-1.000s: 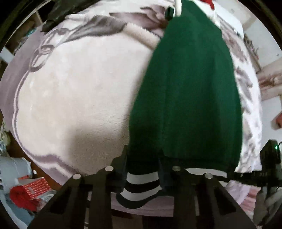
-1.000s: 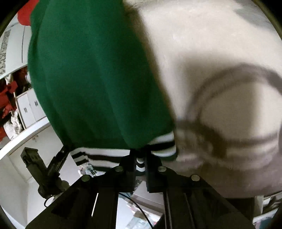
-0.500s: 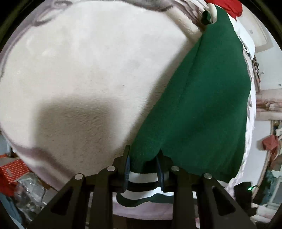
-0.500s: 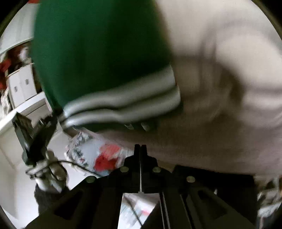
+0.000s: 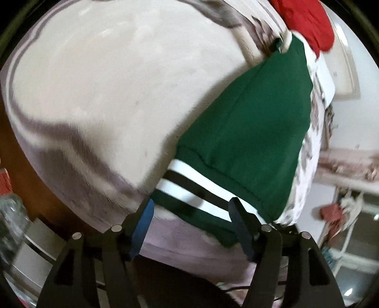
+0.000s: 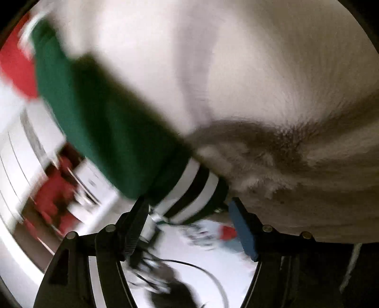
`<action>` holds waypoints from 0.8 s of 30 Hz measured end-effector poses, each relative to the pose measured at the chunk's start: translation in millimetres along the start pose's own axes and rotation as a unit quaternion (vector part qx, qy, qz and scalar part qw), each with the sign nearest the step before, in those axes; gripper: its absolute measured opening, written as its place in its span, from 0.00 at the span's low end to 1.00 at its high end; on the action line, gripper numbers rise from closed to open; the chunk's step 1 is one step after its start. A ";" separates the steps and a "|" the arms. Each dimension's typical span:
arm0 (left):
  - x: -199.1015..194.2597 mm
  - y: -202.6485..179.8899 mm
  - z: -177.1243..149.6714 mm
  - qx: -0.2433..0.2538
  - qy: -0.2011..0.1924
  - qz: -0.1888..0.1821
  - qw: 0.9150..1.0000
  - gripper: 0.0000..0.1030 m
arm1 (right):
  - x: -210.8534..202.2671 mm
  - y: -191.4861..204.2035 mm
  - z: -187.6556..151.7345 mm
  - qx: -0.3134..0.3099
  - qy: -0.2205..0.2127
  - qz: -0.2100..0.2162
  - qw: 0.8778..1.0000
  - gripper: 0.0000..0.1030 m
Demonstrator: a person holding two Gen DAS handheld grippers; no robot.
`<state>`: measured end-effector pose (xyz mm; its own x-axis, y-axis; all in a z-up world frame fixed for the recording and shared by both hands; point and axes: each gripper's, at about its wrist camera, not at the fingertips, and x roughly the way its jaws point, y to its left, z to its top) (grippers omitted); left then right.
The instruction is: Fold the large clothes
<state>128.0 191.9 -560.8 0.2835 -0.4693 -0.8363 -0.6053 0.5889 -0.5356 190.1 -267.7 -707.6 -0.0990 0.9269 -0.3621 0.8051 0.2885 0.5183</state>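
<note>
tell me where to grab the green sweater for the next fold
Grip the green sweater by its striped hem band, at the two corners near the blanket edge, coming in from that side. The band is thicker and lies flat facing both grippers, whose jaws have just been opening and now stand open around it.

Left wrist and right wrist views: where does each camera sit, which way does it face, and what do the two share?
Left wrist: sits on the left gripper, looking down along its open fingers at the green garment lying on the pale blanket; only the gripper shows.
Right wrist: sits on the right gripper, facing the garment's striped hem at the blanket's edge, blurred; only the gripper shows.
Shared: the green garment, the blanket and a red item beyond it. Both grippers' jaws have just been opening, and their pads are off the hem.
</note>
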 end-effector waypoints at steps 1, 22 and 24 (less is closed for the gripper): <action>1.8 2.6 -0.4 -0.017 -0.004 -0.008 1.000 0.61 | 7.8 -7.3 -0.7 0.019 0.003 0.029 0.999 0.70; 20.0 -2.2 8.3 0.017 0.074 -0.033 0.997 0.62 | -52.7 -60.1 -85.1 0.003 -0.158 0.072 0.985 0.64; 19.4 5.1 8.0 0.005 0.076 -0.054 0.996 0.62 | -57.9 -62.4 -73.3 0.013 -0.164 0.100 0.981 0.72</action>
<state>136.4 191.0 -580.7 0.2301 -0.6241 -0.7467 -0.5695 0.5358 -0.6234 102.8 -321.8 -662.2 0.2522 0.8356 -0.4880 0.8047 0.0990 0.5854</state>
